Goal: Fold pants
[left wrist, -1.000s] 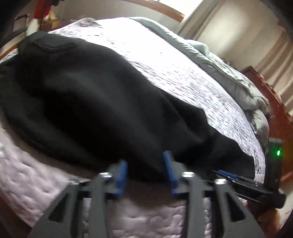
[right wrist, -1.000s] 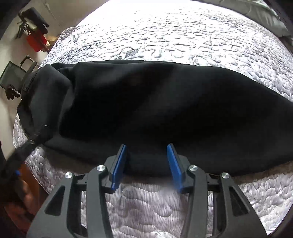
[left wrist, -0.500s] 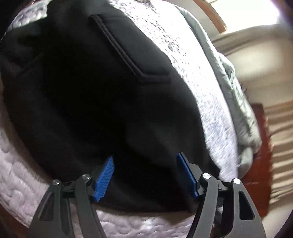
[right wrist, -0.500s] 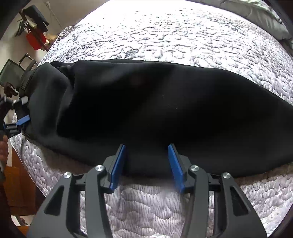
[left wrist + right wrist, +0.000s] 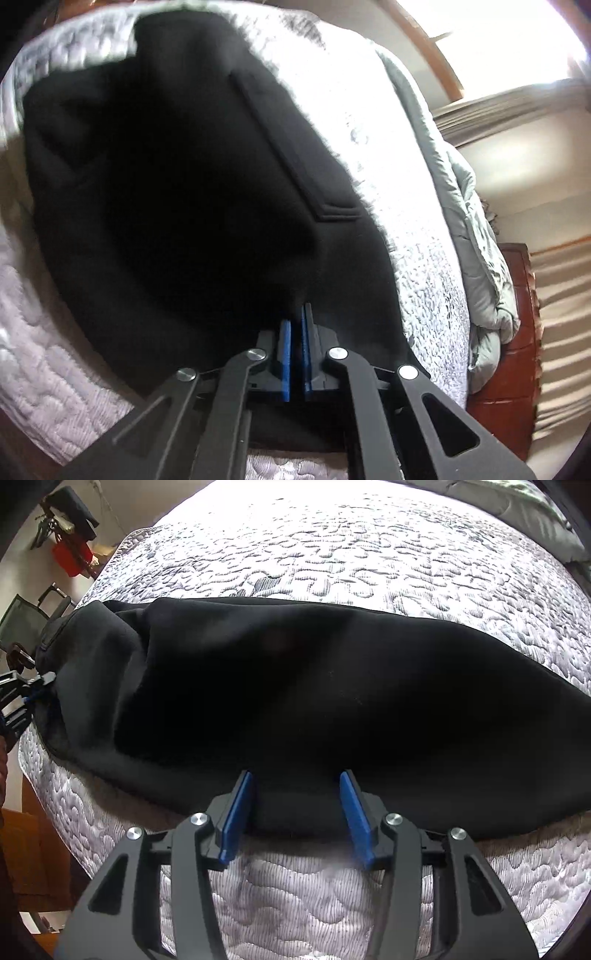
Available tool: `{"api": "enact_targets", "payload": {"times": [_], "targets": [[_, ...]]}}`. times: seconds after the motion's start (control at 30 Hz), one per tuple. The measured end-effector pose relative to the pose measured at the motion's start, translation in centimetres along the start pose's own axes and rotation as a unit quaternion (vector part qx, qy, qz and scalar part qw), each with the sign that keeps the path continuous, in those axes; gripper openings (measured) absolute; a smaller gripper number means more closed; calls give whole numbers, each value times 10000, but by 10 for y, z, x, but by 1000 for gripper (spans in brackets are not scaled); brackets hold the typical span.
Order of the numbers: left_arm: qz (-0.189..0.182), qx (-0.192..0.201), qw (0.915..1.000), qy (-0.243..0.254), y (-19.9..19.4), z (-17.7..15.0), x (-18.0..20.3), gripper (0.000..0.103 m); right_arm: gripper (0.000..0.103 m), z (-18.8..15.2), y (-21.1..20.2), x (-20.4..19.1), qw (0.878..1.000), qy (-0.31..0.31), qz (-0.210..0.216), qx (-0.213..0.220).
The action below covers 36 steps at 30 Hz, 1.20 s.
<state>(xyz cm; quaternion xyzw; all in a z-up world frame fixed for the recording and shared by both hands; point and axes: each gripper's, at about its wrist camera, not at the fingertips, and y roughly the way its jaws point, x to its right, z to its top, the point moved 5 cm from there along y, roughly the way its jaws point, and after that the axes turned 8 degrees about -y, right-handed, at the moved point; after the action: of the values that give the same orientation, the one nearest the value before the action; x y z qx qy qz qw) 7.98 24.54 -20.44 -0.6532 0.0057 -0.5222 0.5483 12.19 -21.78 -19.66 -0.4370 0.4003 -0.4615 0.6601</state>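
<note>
Pants (image 5: 314, 686), black fleece on quilted bedspread (image 5: 332, 565): left gripper (image 5: 295, 325) jaws pinching fabric, right gripper (image 5: 295, 786) jaws spread.

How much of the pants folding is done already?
The black pants already lie as one long strip on the quilted bed, so the legs look laid together. Right now the left claw is pinched shut on the pants' near edge, while the right claw sits open around the edge. Folding them shorter is still left.

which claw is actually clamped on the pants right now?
The left claw: its blue pads are pinched together on the edge of the black pants. The right claw is open, its pads spread apart astride the pants' near edge.
</note>
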Motion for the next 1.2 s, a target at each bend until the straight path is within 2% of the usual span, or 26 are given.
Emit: {"api": "enact_targets", "payload": {"times": [0.1,0.2,0.3,0.33,0.4,0.43,0.53,0.6,0.63,0.67,0.7,0.73,0.8,0.9,0.93,0.97,1.03,1.1,1.2], "targets": [[-106,345,9991,226,-19,-10,15,4,49,0,0,0,10000,-11,10,-13],[-172,680,9972,277,-45,-22,12,4,49,0,0,1,10000,-10,48,-17],[103,929,9952,290,-53,-40,-7,4,49,-1,0,1,10000,-14,63,-35],[356,1016,9934,402,-48,-50,-19,4,49,0,0,1,10000,-35,50,-54],[678,920,9925,425,-29,-59,-38,4,50,1,1,0,9999,-50,28,-92],[680,812,9938,351,-20,-59,-46,4,50,1,1,0,9999,-50,26,-99],[317,681,9972,26,-15,-53,-59,6,50,1,0,-1,9999,-80,15,-109],[159,658,9975,-179,-24,-47,-57,15,51,1,0,0,9999,-78,42,-91],[149,690,9972,-258,-29,-41,-58,31,51,1,0,0,9999,-68,61,-84],[178,766,9963,-340,-35,-32,-58,57,51,1,0,0,9999,-56,72,-82],[194,831,9957,-373,-39,-26,-60,64,52,1,0,0,9999,-51,69,-84],[246,904,9949,-375,-43,-15,-61,65,52,1,0,0,9999,-58,53,-86],[392,845,9950,-359,-43,-2,-66,65,53,1,0,-2,9999,-103,-8,-86],[442,512,9970,-378,-33,10,-70,65,54,1,1,-3,9999,-124,-44,-84],[495,441,9971,-365,-32,12,-73,60,54,1,1,-3,9999,-118,-36,-87],[616,454,9965,-323,-32,14,-74,46,54,1,1,-2,9999,-109,-24,-90],[812,503,9952,-201,-27,17,-72,31,54,1,1,-2,9999,-113,-24,-96],[746,601,9952,-218,-33,15,-73,24,55,1,1,-2,9999,-131,-38,-105],[882,1030,9906,-152,-50,3,-74,16,55,2,1,-3,9998,-137,-28,-111]]}}
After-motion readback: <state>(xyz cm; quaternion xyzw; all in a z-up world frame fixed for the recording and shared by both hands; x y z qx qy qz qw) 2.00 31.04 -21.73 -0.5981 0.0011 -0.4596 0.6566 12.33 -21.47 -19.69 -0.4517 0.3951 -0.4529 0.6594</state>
